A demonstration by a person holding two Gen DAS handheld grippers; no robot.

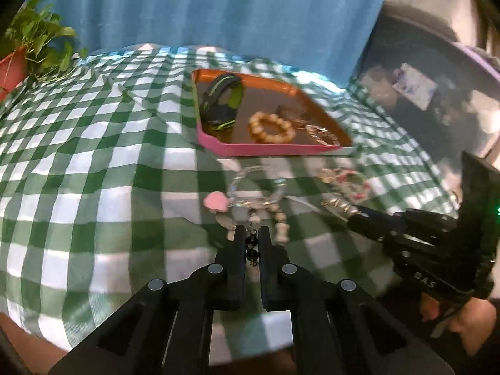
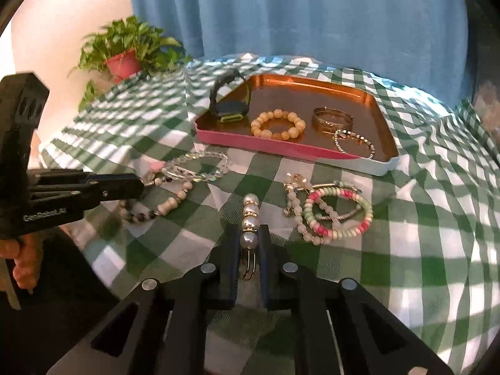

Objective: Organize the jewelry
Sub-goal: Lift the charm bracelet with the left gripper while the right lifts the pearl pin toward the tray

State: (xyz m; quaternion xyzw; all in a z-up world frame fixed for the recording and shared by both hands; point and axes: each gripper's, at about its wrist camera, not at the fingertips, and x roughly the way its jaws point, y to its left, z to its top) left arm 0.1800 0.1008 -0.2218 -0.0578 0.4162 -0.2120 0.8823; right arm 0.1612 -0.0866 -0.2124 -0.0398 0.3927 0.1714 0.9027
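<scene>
A pink-rimmed tray (image 2: 382, 165) (image 1: 215, 145) on the checked cloth holds a green-black watch (image 2: 229, 106) (image 1: 220, 103), a cream bead bracelet (image 2: 278, 124) (image 1: 271, 126), a gold bangle (image 2: 332, 118) and a thin chain bracelet (image 2: 354, 143). My left gripper (image 1: 252, 234) is shut on a black-and-white bead bracelet (image 1: 251, 248) (image 2: 156, 209). My right gripper (image 2: 249, 234) is shut on a pearl hair clip (image 2: 251, 222) (image 1: 339, 207). A clear crystal bracelet (image 2: 193, 168) (image 1: 259, 184) with a pink heart (image 1: 215, 201) and a pile of pink-green bead bracelets (image 2: 339, 212) (image 1: 347, 181) lie on the cloth.
A potted plant (image 2: 125, 50) (image 1: 34, 43) stands at the table's far left corner. A blue curtain (image 2: 312, 9) hangs behind the table. The green-white checked cloth (image 2: 422, 250) covers the table and is wrinkled.
</scene>
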